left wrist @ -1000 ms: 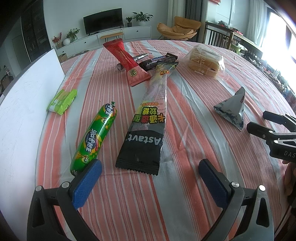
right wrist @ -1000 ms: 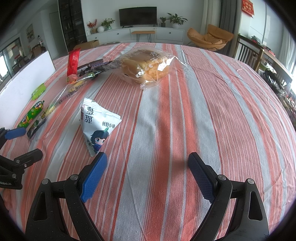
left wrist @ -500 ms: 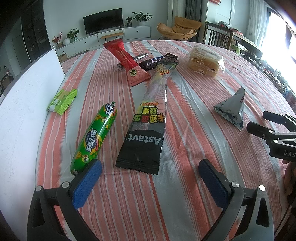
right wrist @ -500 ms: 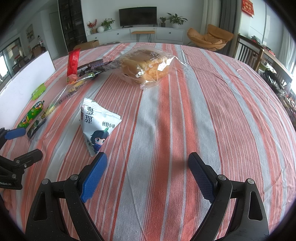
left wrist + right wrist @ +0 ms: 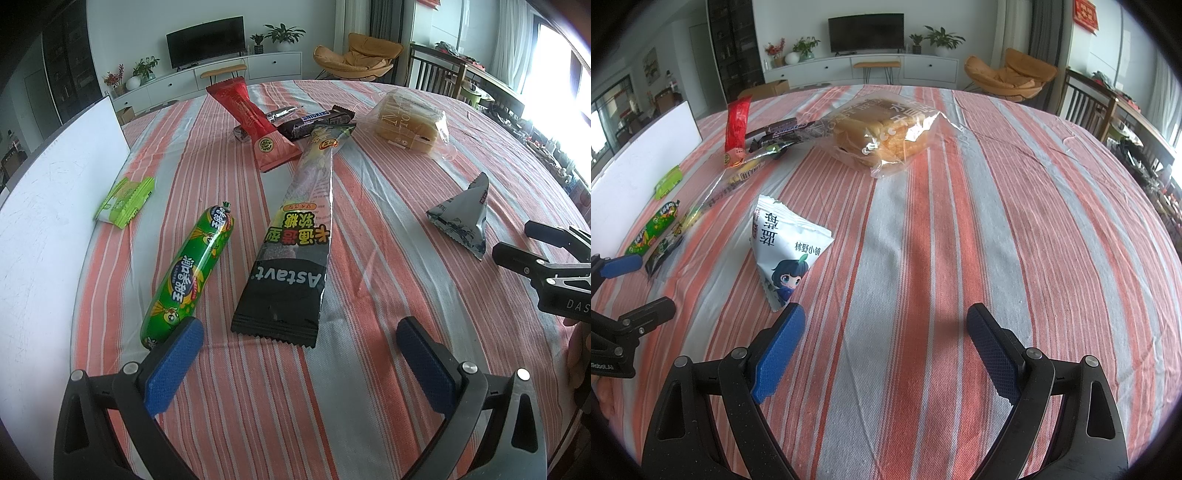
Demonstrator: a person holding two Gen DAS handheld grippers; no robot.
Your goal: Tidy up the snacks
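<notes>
Nothing has moved since the earlier frame: left gripper (image 5: 299, 343) and right gripper (image 5: 886, 332) hover jaws apart, empty, over the table's (image 5: 1015, 221) near edge, snacks (image 5: 291, 254) scattered toward its left edge.

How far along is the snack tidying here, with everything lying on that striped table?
Nothing looks sorted yet. The green sausage stick, long black candy pack, red wrapper, bagged bread and white triangular pouch lie scattered on the striped tablecloth. Nothing is in hand: the left hand-held gripper and right hand-held gripper are open and empty. All the gathering remains.
</notes>
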